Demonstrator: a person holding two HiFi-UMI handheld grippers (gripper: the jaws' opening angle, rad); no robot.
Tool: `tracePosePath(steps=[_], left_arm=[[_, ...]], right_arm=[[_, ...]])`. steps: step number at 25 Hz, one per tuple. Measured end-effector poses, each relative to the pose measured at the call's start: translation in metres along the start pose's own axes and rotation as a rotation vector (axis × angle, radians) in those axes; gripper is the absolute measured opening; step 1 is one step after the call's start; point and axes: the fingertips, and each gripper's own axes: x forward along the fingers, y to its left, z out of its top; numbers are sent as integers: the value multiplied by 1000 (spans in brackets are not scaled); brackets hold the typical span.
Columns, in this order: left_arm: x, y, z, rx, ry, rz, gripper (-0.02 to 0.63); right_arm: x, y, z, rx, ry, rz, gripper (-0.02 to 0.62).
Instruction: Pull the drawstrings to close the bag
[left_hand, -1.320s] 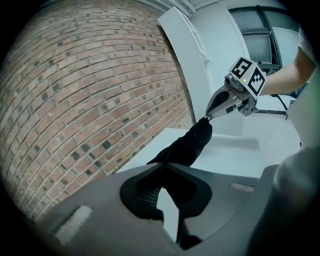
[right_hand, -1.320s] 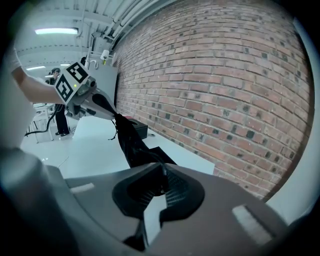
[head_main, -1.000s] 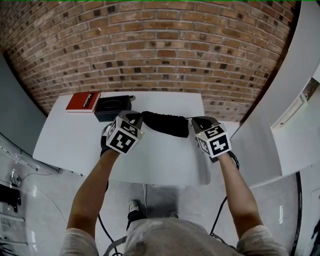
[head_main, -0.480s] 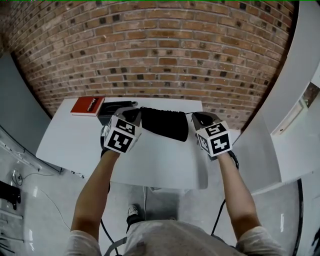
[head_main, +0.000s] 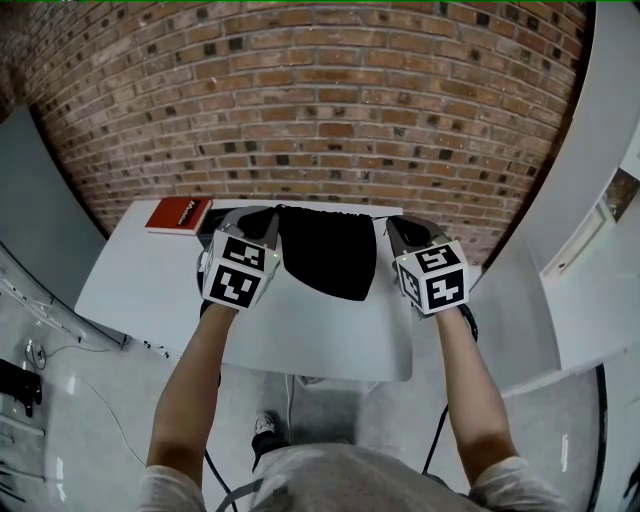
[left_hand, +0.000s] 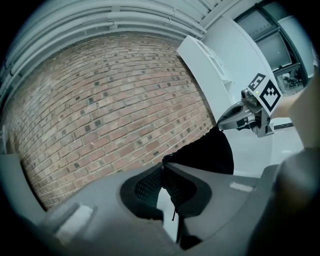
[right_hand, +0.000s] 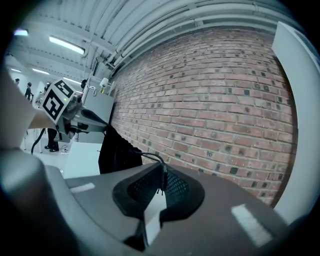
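The black bag hung over the white bench, its mouth stretched flat between the two tools and its body sagging to a rounded bottom. The left tool was pressed together on the drawstring at the bag's left top corner. The right tool was likewise clamped on the thin cord running from the right corner. A red book lay at the bench's far left edge, with a brick wall behind.
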Motion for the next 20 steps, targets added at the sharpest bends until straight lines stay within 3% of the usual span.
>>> tracePosePath(steps=[5, 20], left_arm=[[-10, 1, 8, -5, -20, 22, 5], [-35, 11, -20, -52, 6, 56, 6]], right_arm=[[-8, -1, 9, 20, -34, -14, 3], [-25, -6, -3, 95, -39, -82, 3]])
